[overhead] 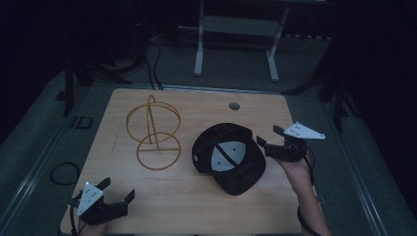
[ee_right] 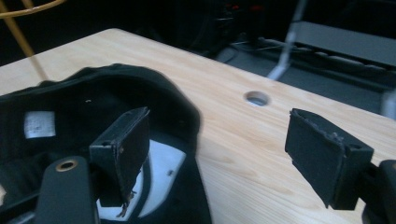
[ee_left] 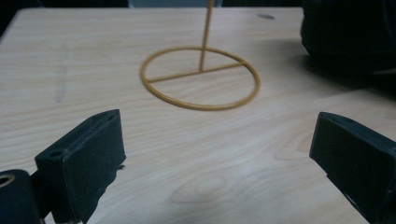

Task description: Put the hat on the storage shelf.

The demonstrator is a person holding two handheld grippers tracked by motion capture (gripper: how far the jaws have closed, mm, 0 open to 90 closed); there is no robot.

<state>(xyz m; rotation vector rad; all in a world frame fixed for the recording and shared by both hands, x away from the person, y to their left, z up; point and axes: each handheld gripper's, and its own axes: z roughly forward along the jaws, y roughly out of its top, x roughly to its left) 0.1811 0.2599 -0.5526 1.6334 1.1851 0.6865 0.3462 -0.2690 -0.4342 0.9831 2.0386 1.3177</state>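
Observation:
A black cap (overhead: 228,157) lies upside down on the wooden table (overhead: 196,196), its white lining facing up. A yellow wire stand (overhead: 153,132), with a round base and a hoop on a post, is to the cap's left. My right gripper (overhead: 268,136) hovers open at the cap's right edge; in the right gripper view one jaw is over the cap (ee_right: 70,121) and the other over bare wood. My left gripper (overhead: 117,191) rests open near the table's front left corner, pointing toward the stand's base ring (ee_left: 201,77) with nothing between its jaws.
A round cable hole (overhead: 234,105) is in the table's far side (ee_right: 257,98). Beyond the table stands a white metal frame (overhead: 236,39) on the grey floor. A cable loop (overhead: 64,173) lies on the floor at the left.

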